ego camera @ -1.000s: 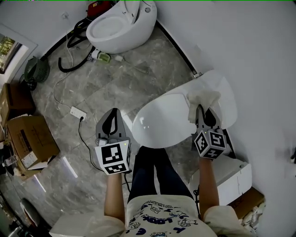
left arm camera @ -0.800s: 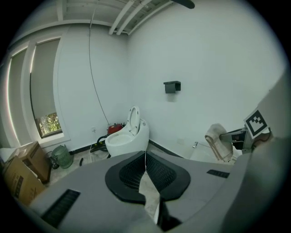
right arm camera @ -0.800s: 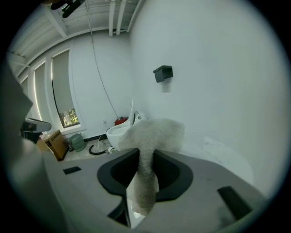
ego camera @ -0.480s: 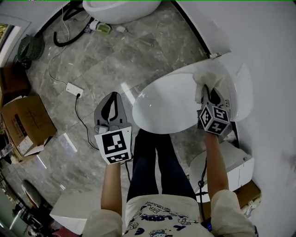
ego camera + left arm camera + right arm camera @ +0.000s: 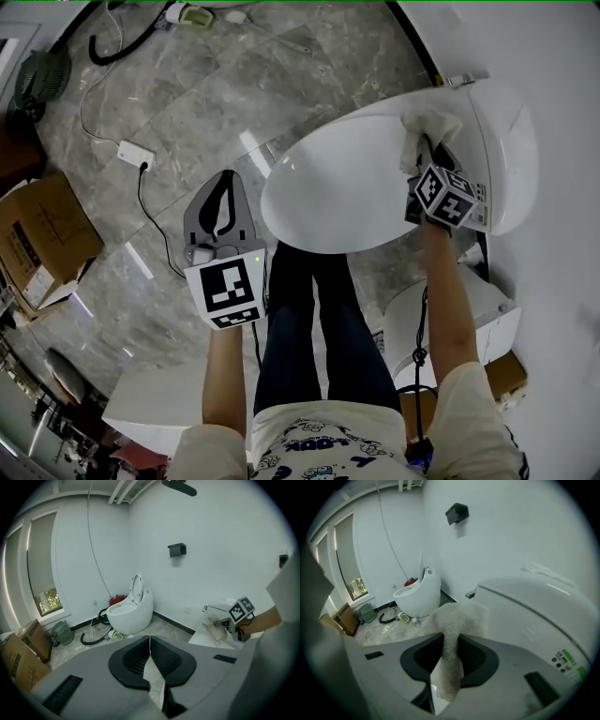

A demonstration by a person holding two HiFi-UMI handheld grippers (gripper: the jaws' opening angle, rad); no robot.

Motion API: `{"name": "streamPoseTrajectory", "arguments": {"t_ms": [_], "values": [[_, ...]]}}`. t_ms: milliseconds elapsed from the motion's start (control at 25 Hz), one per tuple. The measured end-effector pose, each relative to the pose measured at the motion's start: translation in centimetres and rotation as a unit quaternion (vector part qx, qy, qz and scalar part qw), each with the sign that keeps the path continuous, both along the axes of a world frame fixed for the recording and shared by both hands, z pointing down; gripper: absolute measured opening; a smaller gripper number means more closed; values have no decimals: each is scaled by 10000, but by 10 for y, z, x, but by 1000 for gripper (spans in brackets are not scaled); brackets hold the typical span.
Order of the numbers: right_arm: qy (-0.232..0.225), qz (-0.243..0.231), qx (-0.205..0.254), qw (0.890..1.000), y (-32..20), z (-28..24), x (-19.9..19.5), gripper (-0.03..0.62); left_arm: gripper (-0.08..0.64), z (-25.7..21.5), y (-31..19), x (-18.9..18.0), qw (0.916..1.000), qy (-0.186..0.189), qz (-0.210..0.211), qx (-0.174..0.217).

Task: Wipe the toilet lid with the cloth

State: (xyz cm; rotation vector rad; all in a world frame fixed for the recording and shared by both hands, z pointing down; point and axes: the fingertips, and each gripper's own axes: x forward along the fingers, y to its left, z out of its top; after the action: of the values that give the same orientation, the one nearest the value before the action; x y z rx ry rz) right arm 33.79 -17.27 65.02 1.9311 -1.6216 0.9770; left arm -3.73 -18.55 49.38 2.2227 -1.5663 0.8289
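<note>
Grey marbled floor (image 5: 187, 103) and white walls (image 5: 562, 75) surround the white toilet lid (image 5: 337, 187), which lies shut.
At the lid's far right edge, the right gripper (image 5: 424, 155) clenches a pale cloth (image 5: 427, 124) that bunches against the glossy surface. Left of the lid, clear of it and above the floor, the left gripper (image 5: 223, 187) hangs with its jaws pressed together on nothing. Further left of the lid lie a white power strip (image 5: 131, 153) and a cardboard box (image 5: 37, 234); a second toilet (image 5: 131, 609) stands beyond.
</note>
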Motion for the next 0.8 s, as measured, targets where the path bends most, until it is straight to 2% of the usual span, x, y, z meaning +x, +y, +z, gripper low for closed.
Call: {"name": "streamPoseTrajectory", "arguments": {"t_ms": [160, 520, 640, 800], "values": [[6, 69, -241, 9997, -4, 33, 8, 92, 9, 23, 6, 1, 9999, 17, -41, -143], [178, -224, -939, 9952, -4, 85, 6, 92, 9, 49, 12, -11, 9994, 60, -182, -292], [314, -379, -1218, 9913, 1, 94, 1, 94, 9, 50, 15, -14, 9993, 81, -195, -295], [454, -409, -1333, 9892, 2, 96, -3, 92, 9, 52, 20, -19, 9992, 99, -230, -303]]}}
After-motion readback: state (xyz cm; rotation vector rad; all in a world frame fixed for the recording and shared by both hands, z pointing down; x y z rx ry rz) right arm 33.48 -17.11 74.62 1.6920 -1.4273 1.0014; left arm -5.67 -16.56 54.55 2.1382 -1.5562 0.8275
